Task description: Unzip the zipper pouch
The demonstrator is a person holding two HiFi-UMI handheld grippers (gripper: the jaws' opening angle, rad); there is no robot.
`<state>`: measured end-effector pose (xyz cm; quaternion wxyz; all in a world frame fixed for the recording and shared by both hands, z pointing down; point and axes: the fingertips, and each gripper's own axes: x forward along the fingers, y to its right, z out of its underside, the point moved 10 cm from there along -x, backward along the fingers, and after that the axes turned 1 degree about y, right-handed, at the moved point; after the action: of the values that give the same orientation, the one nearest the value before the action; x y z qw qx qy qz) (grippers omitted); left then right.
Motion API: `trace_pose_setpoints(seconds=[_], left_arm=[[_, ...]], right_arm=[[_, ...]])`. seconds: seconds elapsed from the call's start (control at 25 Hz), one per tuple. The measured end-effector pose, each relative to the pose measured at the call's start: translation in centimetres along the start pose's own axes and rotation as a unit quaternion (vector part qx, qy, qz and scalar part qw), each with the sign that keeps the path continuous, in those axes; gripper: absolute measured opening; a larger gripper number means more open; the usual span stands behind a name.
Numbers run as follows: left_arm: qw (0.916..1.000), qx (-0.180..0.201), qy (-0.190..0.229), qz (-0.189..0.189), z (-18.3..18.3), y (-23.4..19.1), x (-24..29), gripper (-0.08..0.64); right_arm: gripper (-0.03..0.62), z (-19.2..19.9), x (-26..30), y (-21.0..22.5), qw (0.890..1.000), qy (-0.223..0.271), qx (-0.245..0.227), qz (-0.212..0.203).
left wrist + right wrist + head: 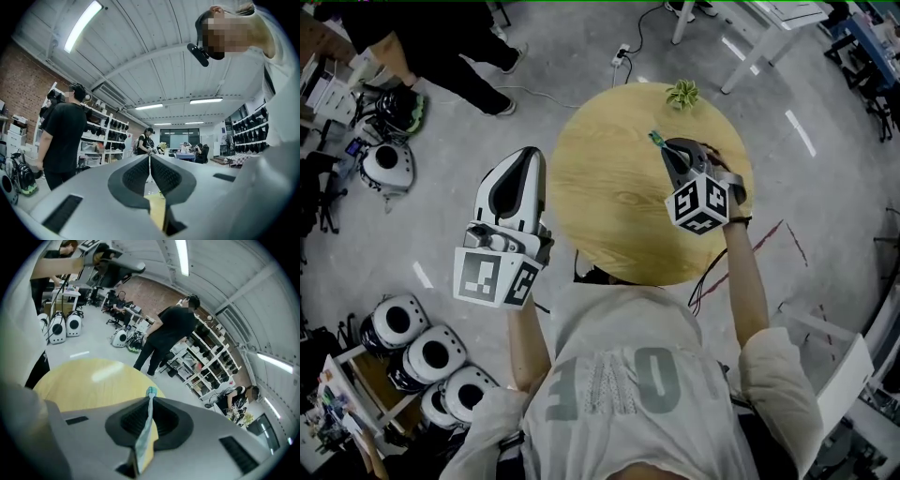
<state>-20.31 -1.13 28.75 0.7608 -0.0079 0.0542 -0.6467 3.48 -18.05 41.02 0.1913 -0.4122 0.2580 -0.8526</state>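
Two in play: the right hand-held gripper (664, 145) pinched the thin teal zipper pouch (146, 420) edge-on between its jaws, over the round wooden table (600, 197); the left hand-held gripper (528, 155) hung just off the table's left edge, jaws pressed together on nothing.

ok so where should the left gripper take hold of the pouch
Probably the small teal end of the pouch poking past the right gripper's tips, coming from the table's left. The pouch is clamped flat between those jaws, so only that end is free. The left gripper is shut and must open first.
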Motion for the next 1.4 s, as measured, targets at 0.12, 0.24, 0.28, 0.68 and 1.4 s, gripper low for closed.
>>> trace_pose_setpoints(seconds=[0.12, 0.24, 0.28, 0.68, 1.4], left_arm=[[0.9999, -0.001, -0.003, -0.013, 0.1, -0.1, -0.8, 0.029], [0.9997, -0.001, -0.005, -0.024, 0.1, 0.0, -1.3, 0.029], [0.9996, 0.000, -0.006, -0.027, 0.1, 0.0, -1.5, 0.029], [0.9985, -0.002, -0.023, -0.050, 0.9, 0.4, -2.7, 0.029], [0.9977, -0.008, -0.027, -0.061, 1.8, 0.0, -4.0, 0.029]], right_arm=[[0.037, 0.1, 1.5, -2.4, 1.000, -0.015, -0.025, -0.012], [0.037, 0.2, 2.5, -4.4, 0.999, -0.017, -0.028, -0.028], [0.037, 0.2, 2.8, -4.9, 0.999, -0.018, -0.027, -0.033], [0.037, 0.1, 4.4, -9.2, 0.997, -0.022, -0.031, -0.061], [0.038, 1.3, 7.1, -16.4, 0.987, -0.073, -0.040, -0.139]])
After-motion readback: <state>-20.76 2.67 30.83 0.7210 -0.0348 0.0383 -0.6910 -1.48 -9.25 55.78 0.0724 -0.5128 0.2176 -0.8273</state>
